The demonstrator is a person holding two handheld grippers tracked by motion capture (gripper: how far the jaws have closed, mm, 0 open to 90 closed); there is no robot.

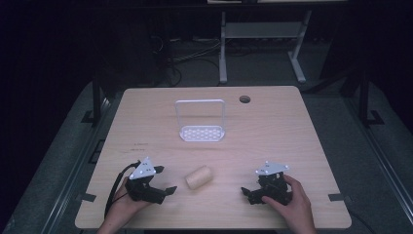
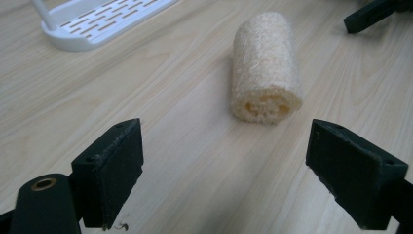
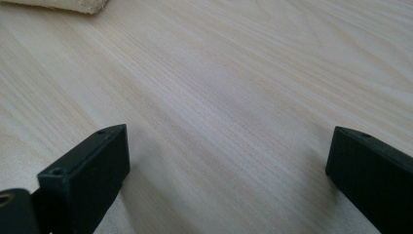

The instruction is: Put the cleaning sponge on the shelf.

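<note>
A pale, rough loofah roll (image 1: 198, 177) lies on its side near the front middle of the wooden table (image 1: 272, 126). My left gripper (image 1: 165, 181) rests just left of it, open, with the jaws pointing at it. From the left gripper view the loofah roll (image 2: 264, 66) lies a short way ahead between the spread jaws, untouched. My right gripper (image 1: 246, 193) sits to the right of the roll, open, with bare table between its jaws (image 3: 224, 161). An end of the loofah roll (image 3: 63, 5) peeks in at the top left of the right gripper view.
A white plastic rack (image 1: 201, 121) with a slotted base and an upright frame stands at the table's middle, farther back; its base (image 2: 97, 22) shows in the left gripper view. A round cable hole (image 1: 244, 99) sits near the back edge. A desk frame (image 1: 263, 44) stands beyond the table.
</note>
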